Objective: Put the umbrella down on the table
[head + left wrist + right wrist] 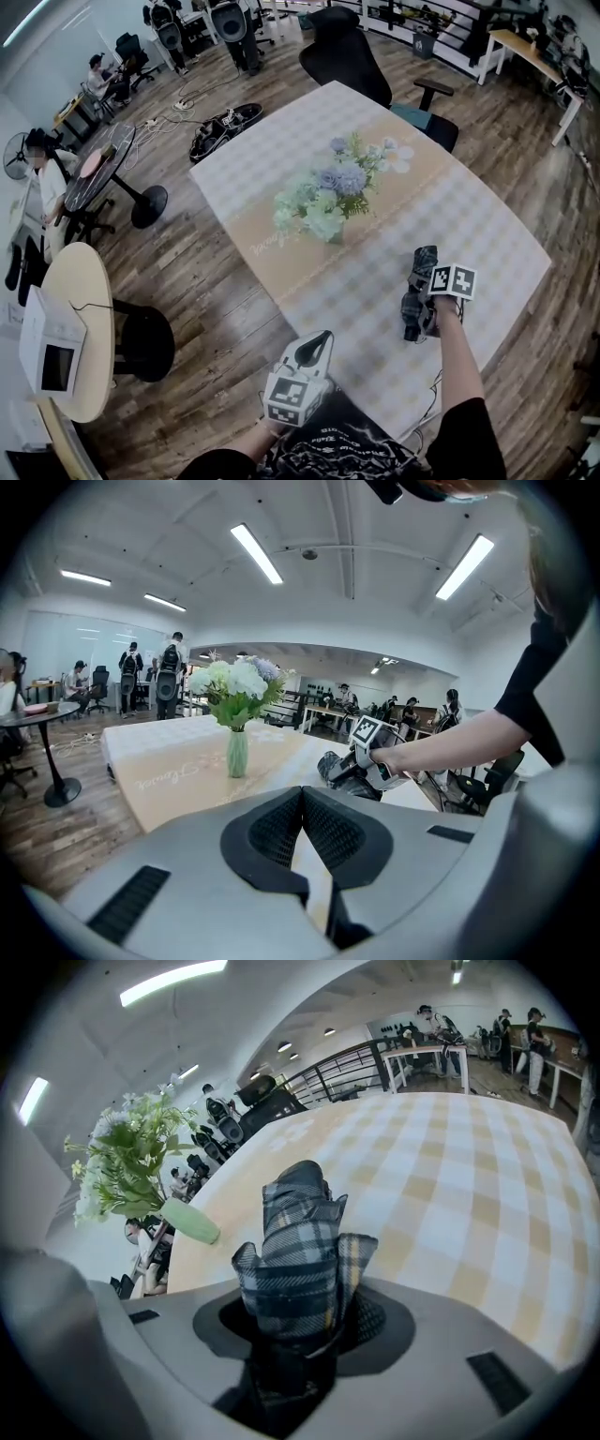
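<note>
Gripping the folded plaid umbrella (295, 1251), the right tongs (302, 1340) are held low over the checked surface (281, 159), near its edge. Laying down and release are judged not yet done. The left tongs (302, 799) are closed, empty.

- Left gripper (303, 794): light grey moulded shell with rounded contours.
- Left pads (277, 832): black with a fine ribbed texture, set in a black surround.
- Left slotted insets (131, 904): black and rectangular, one on each side of the shell.
- Left marker cube (286, 397): white faces carrying black square markers.
- Right gripper (305, 1327): same light grey shell, black surround and slotted insets (497, 1382).
- Right marker cube (452, 279): white faces, black square markers.
- Short sleeve (466, 429): black, on the right arm.
- Top (328, 452): black with white printed graphics on the front.
</note>
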A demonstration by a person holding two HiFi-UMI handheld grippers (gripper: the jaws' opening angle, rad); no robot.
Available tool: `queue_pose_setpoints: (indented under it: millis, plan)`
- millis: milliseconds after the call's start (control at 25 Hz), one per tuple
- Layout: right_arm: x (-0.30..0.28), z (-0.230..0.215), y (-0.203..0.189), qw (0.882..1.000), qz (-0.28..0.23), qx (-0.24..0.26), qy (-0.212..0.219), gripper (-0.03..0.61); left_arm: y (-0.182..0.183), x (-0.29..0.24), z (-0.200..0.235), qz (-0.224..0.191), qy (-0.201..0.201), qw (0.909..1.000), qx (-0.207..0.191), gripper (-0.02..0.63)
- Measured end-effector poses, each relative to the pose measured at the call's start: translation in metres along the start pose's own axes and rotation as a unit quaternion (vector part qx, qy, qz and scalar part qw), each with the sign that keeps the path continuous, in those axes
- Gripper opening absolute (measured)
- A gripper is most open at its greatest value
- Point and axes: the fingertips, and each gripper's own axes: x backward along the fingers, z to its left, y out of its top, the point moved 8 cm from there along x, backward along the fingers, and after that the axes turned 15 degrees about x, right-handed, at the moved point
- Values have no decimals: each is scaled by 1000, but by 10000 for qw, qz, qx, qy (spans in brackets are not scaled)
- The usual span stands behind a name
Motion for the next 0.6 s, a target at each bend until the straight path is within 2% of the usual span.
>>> queue_pose_setpoints:
  millis: [200,440,520,600]
  plan:
    - [-11,-5,-3,9999,112,-6,-47,207,0,-1,3,21,69,10000,35,18]
    - [-12,-5,-6,9999,-47,109,-39,232,0,0,3,37,86,9997,211,18]
    - [-11,-2,-6,9999,-89,83,29,261,0,3,2,-6,71,9998,171,18]
    - [-7,0,-6,9996,-230,-49,170,339,2,6,0,-75,31,9998,163,18]
